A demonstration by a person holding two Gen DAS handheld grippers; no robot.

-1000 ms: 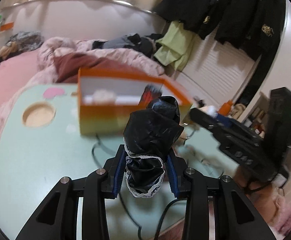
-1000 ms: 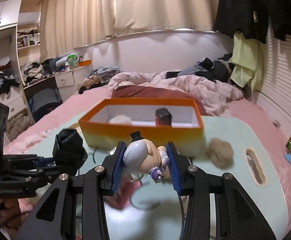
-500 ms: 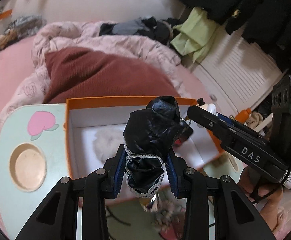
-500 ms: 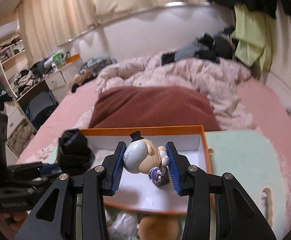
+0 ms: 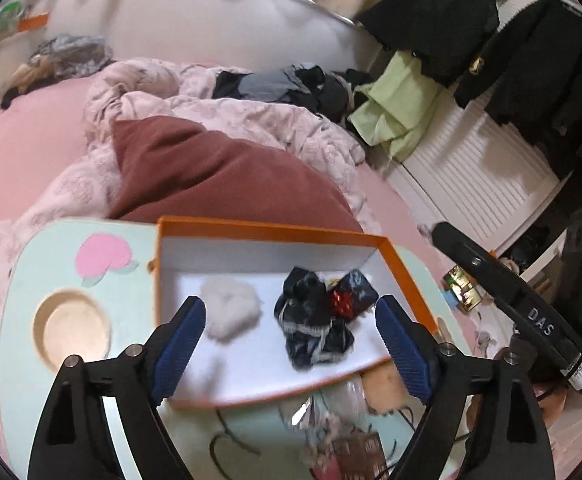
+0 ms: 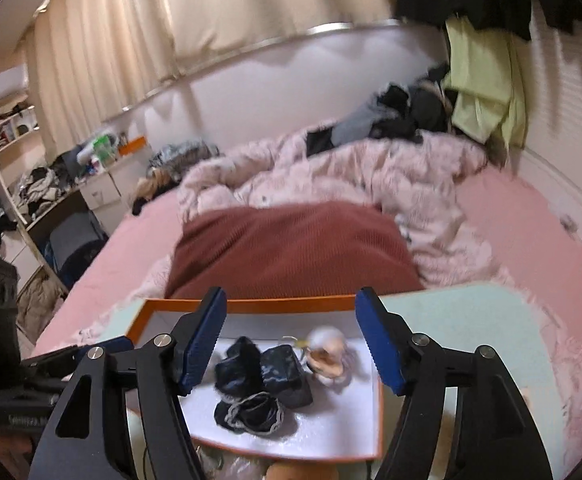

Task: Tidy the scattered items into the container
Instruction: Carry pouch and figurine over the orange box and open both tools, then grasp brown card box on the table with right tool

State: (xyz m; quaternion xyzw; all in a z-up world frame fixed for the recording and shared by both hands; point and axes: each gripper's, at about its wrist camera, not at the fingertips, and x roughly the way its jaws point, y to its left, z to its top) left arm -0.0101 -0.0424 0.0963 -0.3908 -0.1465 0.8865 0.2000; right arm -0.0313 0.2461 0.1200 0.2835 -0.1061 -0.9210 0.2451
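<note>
Above the orange box (image 5: pixel 407 276), which sits on a pale green bench (image 5: pixel 27 292) drawn up against a pink bed (image 6: pixel 523 216), both tools hang with nothing between their pads. Left hand-held gripper (image 5: pixel 291 350): jaws spread wide, blue pads apart, poised over the near half of the box. Right hand-held gripper (image 6: pixel 291 340): jaws likewise spread and holding nothing, over the same box; seen from the left wrist view it enters as a dark bar from the right.

Contents of the box, on its white floor: a white fluffy ball (image 5: pixel 231 312) toward the left end; a crumpled black bag with pale lace trim (image 5: pixel 315 328) near the middle; a dark wrapped piece with a red mark (image 5: pixel 349 294) touching the bag on its far right side; a small pale-headed figurine (image 6: pixel 329 356) lying just right of the dark items in the right wrist view.

Outside the box, on the bench along its near wall: a tan fluffy ball (image 5: pixel 383 380), a crinkled clear wrapper (image 5: pixel 327 404) and a thin black cord (image 5: pixel 231 440), all blurred. A round recess (image 5: pixel 71 328) and a pink peach decal (image 5: pixel 101 256) mark the bench left of the box. A maroon pillow (image 6: pixel 291 248) lies on the bed just beyond the box.
</note>
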